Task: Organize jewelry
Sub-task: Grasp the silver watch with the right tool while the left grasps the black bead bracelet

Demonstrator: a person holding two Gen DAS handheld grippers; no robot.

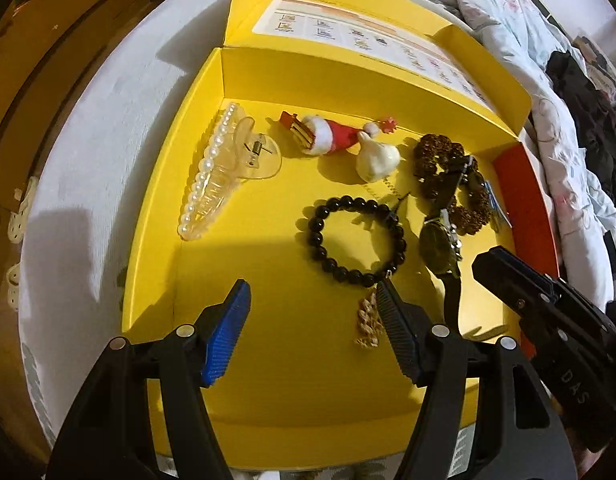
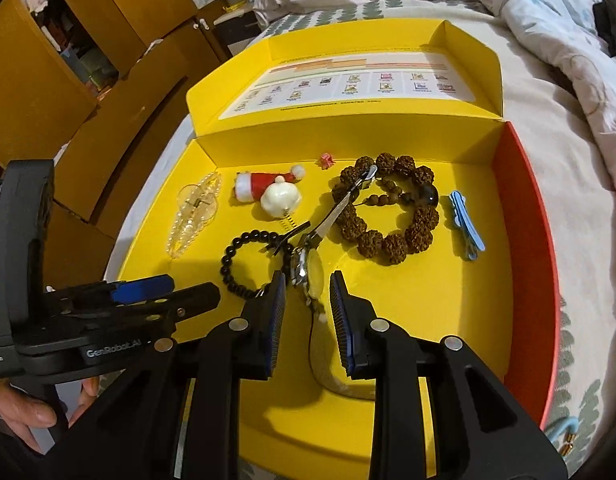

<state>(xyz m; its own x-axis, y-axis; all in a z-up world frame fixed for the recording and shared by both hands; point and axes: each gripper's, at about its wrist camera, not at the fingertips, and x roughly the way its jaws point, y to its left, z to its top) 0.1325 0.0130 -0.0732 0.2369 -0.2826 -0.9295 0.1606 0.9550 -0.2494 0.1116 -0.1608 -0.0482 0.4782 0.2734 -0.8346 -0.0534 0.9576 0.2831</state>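
Jewelry lies loose in yellow box (image 2: 460,304) on bed (image 1: 91,168): wristwatch (image 2: 310,272) near centre, black bead bracelet (image 2: 253,260) touching its left, brown bead bracelet (image 2: 388,210) far right under watch strap, blue clip (image 2: 466,220) rightmost, pearl hair claw (image 1: 215,176) far left. Nothing sorted yet, judging by jumble.

Right gripper (image 2: 308,312) jaws narrowly apart, straddling watch strap, not visibly pinching. Left gripper (image 1: 314,332) wide apart, empty, just near of black bracelet, beside gold chain (image 1: 368,324).
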